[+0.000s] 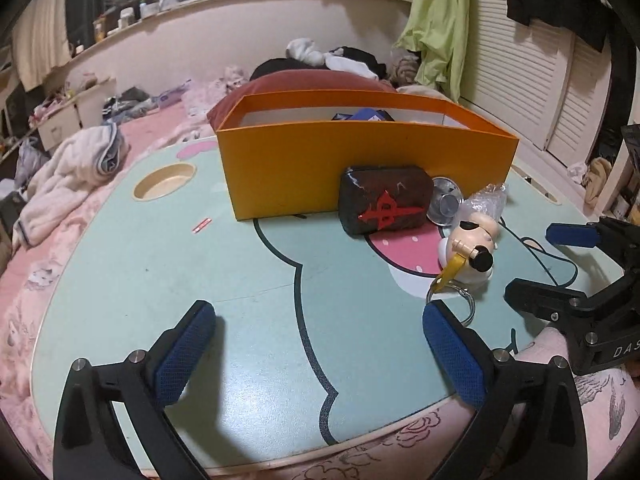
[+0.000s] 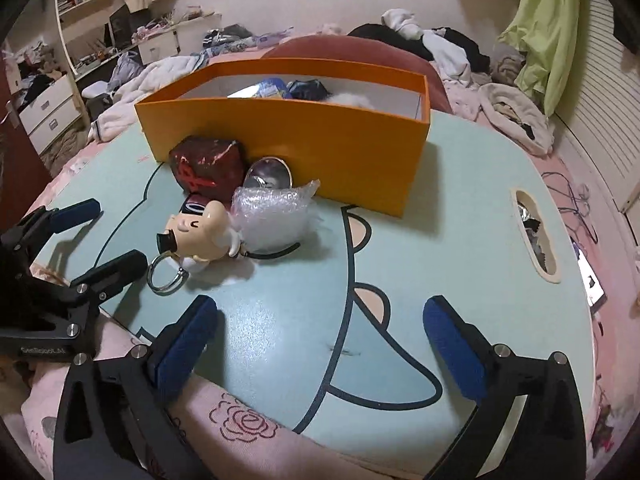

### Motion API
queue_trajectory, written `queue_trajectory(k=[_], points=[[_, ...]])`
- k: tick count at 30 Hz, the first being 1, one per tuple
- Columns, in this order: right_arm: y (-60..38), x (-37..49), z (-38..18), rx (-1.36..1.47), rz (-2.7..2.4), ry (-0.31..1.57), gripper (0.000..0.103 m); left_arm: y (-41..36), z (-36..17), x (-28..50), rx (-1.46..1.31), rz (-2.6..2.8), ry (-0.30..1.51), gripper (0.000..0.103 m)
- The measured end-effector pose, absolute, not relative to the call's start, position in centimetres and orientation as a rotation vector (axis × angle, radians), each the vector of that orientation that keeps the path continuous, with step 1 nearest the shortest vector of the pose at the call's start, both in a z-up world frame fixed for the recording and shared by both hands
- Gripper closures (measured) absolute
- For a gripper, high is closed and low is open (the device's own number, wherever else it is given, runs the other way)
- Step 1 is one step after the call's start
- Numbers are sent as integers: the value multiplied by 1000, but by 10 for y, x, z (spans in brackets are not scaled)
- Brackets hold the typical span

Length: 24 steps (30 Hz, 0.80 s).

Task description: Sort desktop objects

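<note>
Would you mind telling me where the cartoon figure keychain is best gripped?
Probably across the figure keychain's cream head, from above. It lies on its side at the near edge of the cluster with bare tabletop in front. The bubble wrap crowds its far side, and the metal ring is thin and flat.

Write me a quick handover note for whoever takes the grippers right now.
Left gripper: open, empty, above the table.
Right gripper: open, empty.
Orange box already holds a few items.
Still out, in front of the box: dark pouch, round metal tin, bubble wrap, figure keychain.
Left: put those four in the box.
</note>
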State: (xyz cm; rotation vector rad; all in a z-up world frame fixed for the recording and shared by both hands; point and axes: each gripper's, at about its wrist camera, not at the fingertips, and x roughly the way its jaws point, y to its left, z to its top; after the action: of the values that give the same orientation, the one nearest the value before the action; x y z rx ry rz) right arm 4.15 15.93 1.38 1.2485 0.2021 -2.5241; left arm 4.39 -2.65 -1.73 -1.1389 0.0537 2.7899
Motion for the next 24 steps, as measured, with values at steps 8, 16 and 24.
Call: queue_trajectory(k=[8, 16, 24], points=[[160, 42, 13, 1248, -2520, 205, 1, -27, -18, 44, -1136, 2791, 53, 0], [162, 43, 15, 1241, -2526, 209, 1, -28, -18, 44, -1137, 2792, 55, 0], [163, 42, 16, 1232, -2528, 202, 1, -28, -18, 46, -1141, 2798, 59, 0]])
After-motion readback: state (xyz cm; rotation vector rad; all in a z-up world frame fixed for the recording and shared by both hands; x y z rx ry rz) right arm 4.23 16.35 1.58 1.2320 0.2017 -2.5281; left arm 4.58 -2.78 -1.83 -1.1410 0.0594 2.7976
